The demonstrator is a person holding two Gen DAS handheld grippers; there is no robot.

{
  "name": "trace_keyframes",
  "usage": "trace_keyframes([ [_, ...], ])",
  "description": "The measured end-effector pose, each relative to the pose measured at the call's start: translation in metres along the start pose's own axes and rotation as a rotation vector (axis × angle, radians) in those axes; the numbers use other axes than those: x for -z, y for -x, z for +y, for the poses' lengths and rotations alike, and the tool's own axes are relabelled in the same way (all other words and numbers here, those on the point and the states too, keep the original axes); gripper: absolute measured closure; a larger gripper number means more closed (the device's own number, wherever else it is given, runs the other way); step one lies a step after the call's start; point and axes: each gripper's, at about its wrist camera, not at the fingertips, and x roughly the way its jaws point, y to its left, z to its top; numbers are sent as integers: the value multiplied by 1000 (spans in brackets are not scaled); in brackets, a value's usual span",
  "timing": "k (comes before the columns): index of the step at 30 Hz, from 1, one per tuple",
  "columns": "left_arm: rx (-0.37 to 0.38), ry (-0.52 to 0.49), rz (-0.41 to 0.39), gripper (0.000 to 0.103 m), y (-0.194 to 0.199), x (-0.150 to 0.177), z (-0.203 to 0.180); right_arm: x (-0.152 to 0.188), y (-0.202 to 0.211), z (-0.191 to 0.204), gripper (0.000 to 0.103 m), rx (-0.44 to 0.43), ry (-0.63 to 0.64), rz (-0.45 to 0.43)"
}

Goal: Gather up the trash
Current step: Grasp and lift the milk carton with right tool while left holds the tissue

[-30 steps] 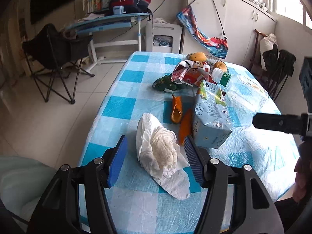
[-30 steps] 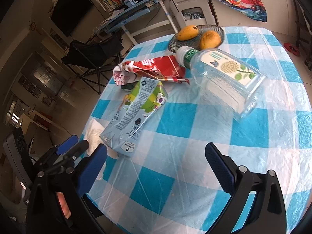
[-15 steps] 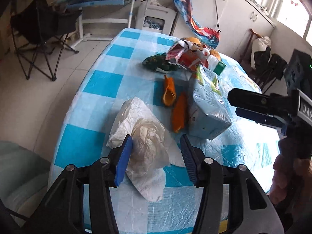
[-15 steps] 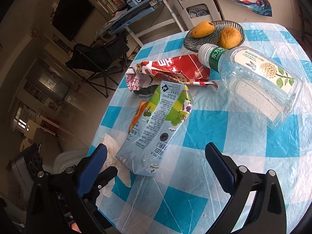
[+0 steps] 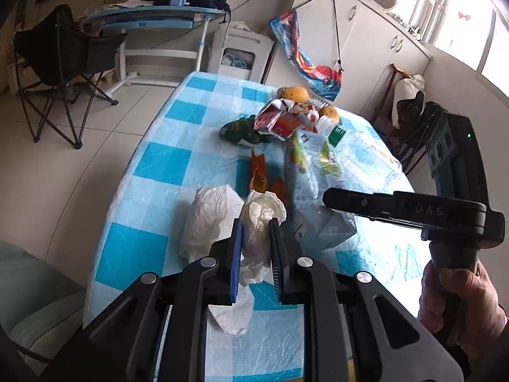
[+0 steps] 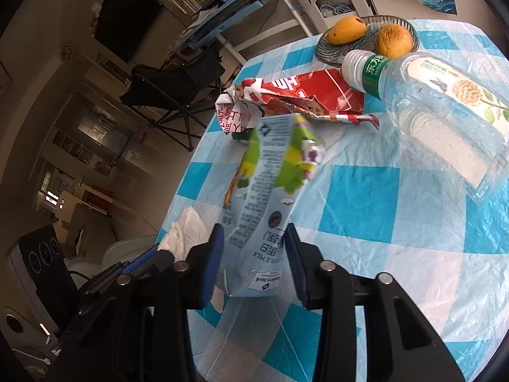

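At the moment of inspection both grippers were engaged on refuse lying on the checked tablecloth (image 5: 165,165). The left gripper (image 5: 256,254) had its jaws drawn together on a crumpled white tissue (image 5: 259,222); part of the tissue trailed loose below the pads and a second fold lay just beside them, still resting on the cloth. The right gripper (image 6: 254,264) stood with its jaws closed in against the base of a flattened milk carton (image 6: 273,191), the pads touching its sides, though the carton appeared to rest on the table. A red snack wrapper (image 6: 305,92), a clear plastic bottle (image 6: 445,108) on its side, orange peel (image 5: 259,175) and a dish of fruit (image 6: 369,36) lay beyond. Risks noted: the tissue was soft and only partly gathered, so it could tear or slip free on lifting, and its trailing end could snag. The carton was held at one end only; being long and crushed, it was judged liable to pivot or buckle in the grip. Its far end lay near the wrapper and bottle and might sweep them off the table. The two grippers stood close together, so a collision was possible.
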Motion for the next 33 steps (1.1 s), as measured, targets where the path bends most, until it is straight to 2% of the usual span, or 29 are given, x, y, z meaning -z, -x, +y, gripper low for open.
trace_keyframes([
  [5, 126, 64, -74, 87, 19, -8, 2, 7, 22, -1, 86, 39, 65, -11],
  [7, 115, 79, -81, 87, 20, -9, 5, 9, 24, -1, 86, 62, 84, -6],
  [9, 90, 87, -67, 87, 17, -8, 5, 8, 22, -3, 86, 42, 66, 6],
  [10, 78, 92, -59, 87, 14, -7, 7, 7, 20, -5, 80, 27, 43, 3],
  [11, 70, 100, -50, 87, 12, -7, 8, 6, 16, -6, 69, 19, 19, -5],
  [12, 66, 107, -44, 87, 10, -6, 9, 4, 13, -5, 37, 12, 1, -13],
  [13, 63, 113, -40, 87, 10, -6, 10, 2, 9, -3, 21, 7, -8, -22],
  [18, 55, 103, -37, 86, 9, -6, 8, -4, -17, 16, 20, 43, 23, 1],
  [21, 48, 90, -43, 86, 10, -8, 7, -1, -36, 27, 20, 132, 85, 35],
  [22, 47, 87, -43, 86, 10, -8, 6, 1, -39, 30, 22, 164, 112, 37],
  [23, 47, 86, -43, 86, 11, -8, 6, 2, -42, 32, 29, 175, 131, 42],
  [24, 47, 88, -42, 86, 12, -8, 7, 3, -43, 32, 45, 175, 139, 47],
  [25, 47, 91, -42, 86, 12, -9, 8, 4, -41, 31, 49, 166, 140, 50],
  [33, 39, 82, -74, 86, 19, -9, 4, 12, 4, 16, 49, 102, 144, -6],
])
